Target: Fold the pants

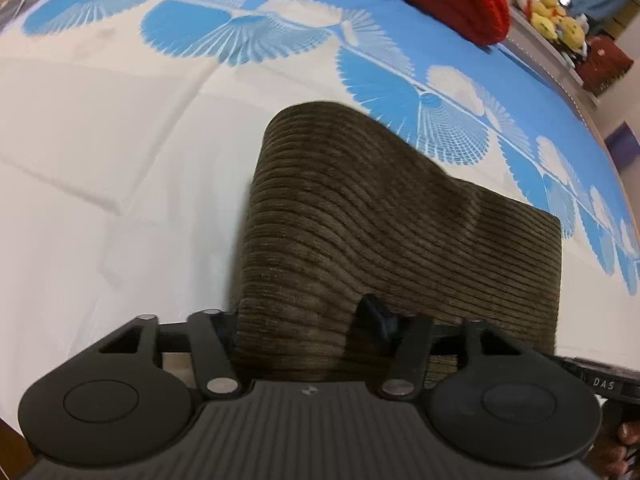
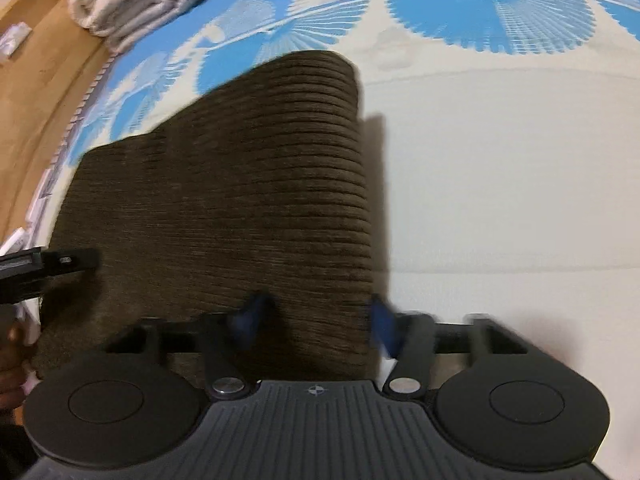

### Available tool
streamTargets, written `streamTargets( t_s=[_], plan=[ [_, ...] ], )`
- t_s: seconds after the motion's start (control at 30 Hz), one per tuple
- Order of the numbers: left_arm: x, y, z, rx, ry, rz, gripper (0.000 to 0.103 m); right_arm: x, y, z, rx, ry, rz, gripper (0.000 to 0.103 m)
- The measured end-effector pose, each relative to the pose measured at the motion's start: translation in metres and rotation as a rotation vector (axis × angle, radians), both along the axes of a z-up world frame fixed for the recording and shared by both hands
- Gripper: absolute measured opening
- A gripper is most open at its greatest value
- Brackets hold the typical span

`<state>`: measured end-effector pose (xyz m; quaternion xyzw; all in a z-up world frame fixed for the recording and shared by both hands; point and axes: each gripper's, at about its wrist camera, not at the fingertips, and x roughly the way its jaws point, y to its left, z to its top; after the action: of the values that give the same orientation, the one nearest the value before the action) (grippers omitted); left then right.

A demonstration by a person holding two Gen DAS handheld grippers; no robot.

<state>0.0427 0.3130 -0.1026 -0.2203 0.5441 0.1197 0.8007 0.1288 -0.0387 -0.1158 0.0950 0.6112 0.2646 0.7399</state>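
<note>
The brown corduroy pants (image 1: 380, 232) lie folded on the bed (image 1: 100, 180), on its white part near the blue fan print. The left gripper (image 1: 304, 320) sits at the near left corner, jaws half open with cloth bunched between them; I cannot tell if they pinch it. The right gripper (image 2: 316, 320) straddles the near right edge, jaws narrow and blurry. To fold well, both should grab the near edge firmly and lift together, keeping it level.
</note>
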Motion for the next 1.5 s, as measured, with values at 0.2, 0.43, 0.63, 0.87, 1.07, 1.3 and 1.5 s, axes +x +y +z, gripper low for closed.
streamTargets(
  t_s=[0.2,0.43,0.63,0.87,1.07,1.3,1.5],
  plan=[
    [0.018,-0.014,0.012,-0.007,-0.062,0.008,0.035,0.002,-0.022,0.033,0.062,-0.126,-0.013,0.017],
    [0.071,-0.1,0.029,-0.04,-0.163,-0.177,0.033,0.03,-0.101,0.065,0.016,-0.231,-0.093,0.015],
    [0.11,-0.178,0.037,-0.054,-0.295,-0.31,0.033,0.052,-0.19,0.077,-0.022,-0.338,-0.205,0.015],
    [0.145,-0.21,0.016,0.007,-0.278,-0.253,0.04,0.062,-0.21,0.057,-0.217,-0.466,-0.186,0.016],
    [0.126,-0.217,0.036,0.077,-0.349,-0.341,0.041,0.066,-0.208,0.044,-0.39,-0.496,-0.177,0.019],
    [0.102,-0.267,0.01,0.13,-0.242,-0.687,0.038,0.049,-0.211,0.054,-0.242,-0.455,-0.059,0.023],
    [0.091,-0.282,-0.016,0.224,-0.134,-0.763,0.038,0.033,-0.194,0.014,-0.323,-0.276,0.128,0.036]
  ],
)
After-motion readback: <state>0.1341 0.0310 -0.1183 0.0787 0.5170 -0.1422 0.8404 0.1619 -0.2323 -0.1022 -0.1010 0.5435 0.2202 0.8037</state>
